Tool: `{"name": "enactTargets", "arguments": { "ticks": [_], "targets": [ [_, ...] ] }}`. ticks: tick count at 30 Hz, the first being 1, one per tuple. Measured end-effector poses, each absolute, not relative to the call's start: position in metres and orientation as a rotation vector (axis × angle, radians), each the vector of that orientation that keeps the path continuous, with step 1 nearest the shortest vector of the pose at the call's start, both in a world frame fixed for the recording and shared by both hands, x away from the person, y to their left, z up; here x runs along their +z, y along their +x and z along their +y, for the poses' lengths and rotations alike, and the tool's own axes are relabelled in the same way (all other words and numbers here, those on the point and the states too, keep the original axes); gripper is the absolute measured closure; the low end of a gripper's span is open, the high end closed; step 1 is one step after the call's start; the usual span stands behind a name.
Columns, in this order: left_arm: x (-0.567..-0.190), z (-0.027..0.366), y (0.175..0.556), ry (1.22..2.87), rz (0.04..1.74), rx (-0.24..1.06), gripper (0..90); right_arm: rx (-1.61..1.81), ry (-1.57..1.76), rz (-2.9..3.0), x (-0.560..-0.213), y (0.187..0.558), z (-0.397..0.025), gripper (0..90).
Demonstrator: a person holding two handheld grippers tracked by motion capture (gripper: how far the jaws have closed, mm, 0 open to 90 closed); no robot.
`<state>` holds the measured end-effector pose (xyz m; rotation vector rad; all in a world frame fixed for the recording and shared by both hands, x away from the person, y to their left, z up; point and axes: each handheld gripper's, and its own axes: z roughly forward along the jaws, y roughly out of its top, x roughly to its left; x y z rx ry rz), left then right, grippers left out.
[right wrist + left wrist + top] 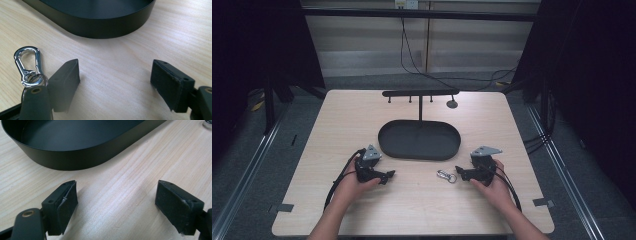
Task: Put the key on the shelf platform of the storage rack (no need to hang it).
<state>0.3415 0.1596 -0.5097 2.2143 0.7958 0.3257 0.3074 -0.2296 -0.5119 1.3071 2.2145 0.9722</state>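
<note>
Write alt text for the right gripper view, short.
The right claw is open low over a pale wooden table, its two black jaws wide apart with nothing between them. A shiny silver metal carabiner clip lies just outside the left jaw, and a black oval metal tray sits beyond.

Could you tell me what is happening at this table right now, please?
A person holds a hand-held gripper in each hand, resting low on the wooden table. Both the left hand-held gripper and the right hand-held gripper are open and hold nothing. A silver clip lies just beside the right one, in front of the black oval tray with its hook stand.
</note>
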Motion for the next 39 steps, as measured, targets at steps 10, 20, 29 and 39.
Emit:
{"name": "enactTargets", "arguments": {
  "ticks": [10,20,29,39],
  "targets": [
    [-0.510,0.159,0.341,2.214,0.796,0.324,17.3,0.867,1.340,2.317,-0.503,0.312,-0.222,20.8],
    [-0.510,0.159,0.341,2.210,0.797,0.324,17.0,0.829,1.381,2.435,-0.482,0.313,-0.221,27.1],
    [-0.510,0.159,0.341,2.210,0.797,0.324,17.0,0.819,1.347,2.513,-0.468,0.312,-0.214,29.4],
    [-0.510,0.159,0.341,2.214,0.795,0.322,16.8,0.783,1.258,2.637,-0.458,0.311,-0.195,33.3]
  ]
}}
